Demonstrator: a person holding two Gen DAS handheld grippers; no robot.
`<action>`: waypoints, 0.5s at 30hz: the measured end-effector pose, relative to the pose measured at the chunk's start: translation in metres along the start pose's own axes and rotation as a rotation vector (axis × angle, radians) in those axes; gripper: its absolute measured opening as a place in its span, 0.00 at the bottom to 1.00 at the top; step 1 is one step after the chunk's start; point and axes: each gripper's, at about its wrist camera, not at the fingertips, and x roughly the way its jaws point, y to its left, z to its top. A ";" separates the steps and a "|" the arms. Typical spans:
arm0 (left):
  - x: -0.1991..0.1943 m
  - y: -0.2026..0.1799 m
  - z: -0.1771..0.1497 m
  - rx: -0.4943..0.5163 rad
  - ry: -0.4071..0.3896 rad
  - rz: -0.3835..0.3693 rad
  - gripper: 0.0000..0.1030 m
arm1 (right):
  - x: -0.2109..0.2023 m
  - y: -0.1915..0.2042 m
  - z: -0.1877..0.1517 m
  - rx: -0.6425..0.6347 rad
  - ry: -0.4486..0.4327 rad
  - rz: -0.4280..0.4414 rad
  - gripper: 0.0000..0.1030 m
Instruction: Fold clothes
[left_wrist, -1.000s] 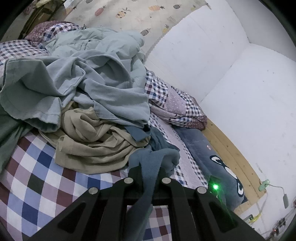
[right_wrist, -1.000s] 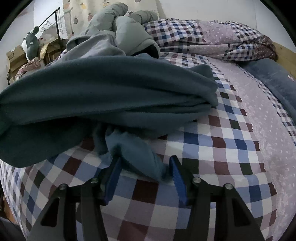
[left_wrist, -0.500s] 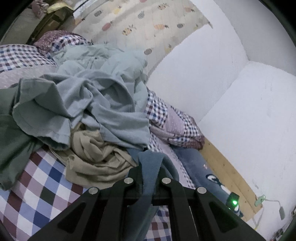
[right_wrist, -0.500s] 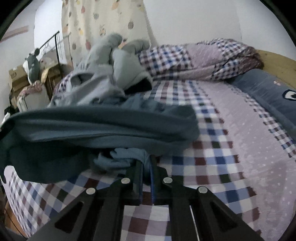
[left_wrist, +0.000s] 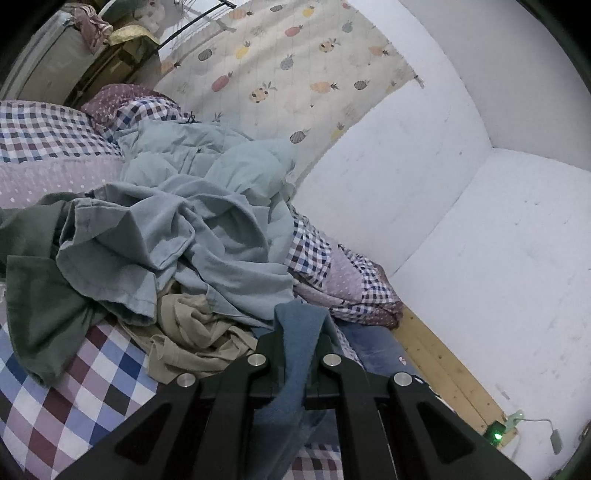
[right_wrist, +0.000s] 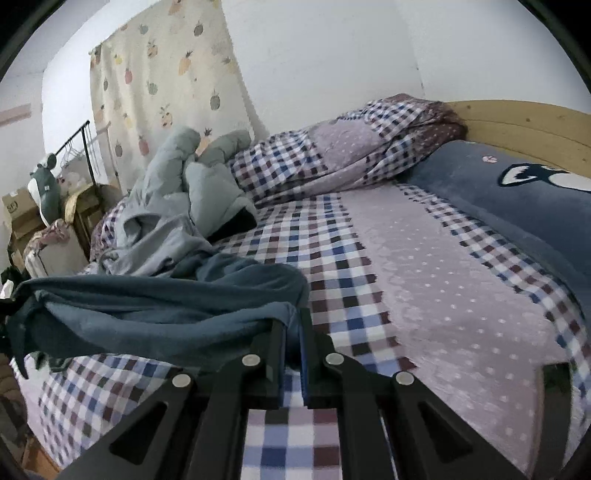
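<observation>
Grippers clamp opposite ends: left gripper (left_wrist: 295, 343) and right gripper (right_wrist: 291, 332) both pinch the teal-blue garment (right_wrist: 159, 314), slung lengthwise between them above the checked bedsheet (right_wrist: 332, 258).

Checked bedsheet (right_wrist: 332, 258) covers bed, with dotted lilac band down its middle. Rumpled quilt (right_wrist: 332, 155) of same pattern bunched along wall side. Dark blue pillow (right_wrist: 498, 199) against wooden headboard (right_wrist: 524, 122). Pineapple-print curtain (left_wrist: 295, 74) on far wall. Black clothes rack (right_wrist: 85, 147), cardboard boxes (right_wrist: 22, 210), plush toy (right_wrist: 46, 184) beside bed.
</observation>
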 end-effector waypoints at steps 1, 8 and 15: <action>-0.002 -0.001 0.000 0.000 0.000 -0.003 0.01 | -0.011 -0.002 0.000 -0.004 -0.009 -0.002 0.04; -0.018 -0.020 -0.019 0.029 0.043 -0.032 0.01 | -0.088 -0.017 -0.010 -0.003 -0.051 -0.011 0.04; -0.048 -0.035 -0.059 0.040 0.151 -0.044 0.01 | -0.133 -0.044 -0.031 0.002 -0.008 -0.055 0.04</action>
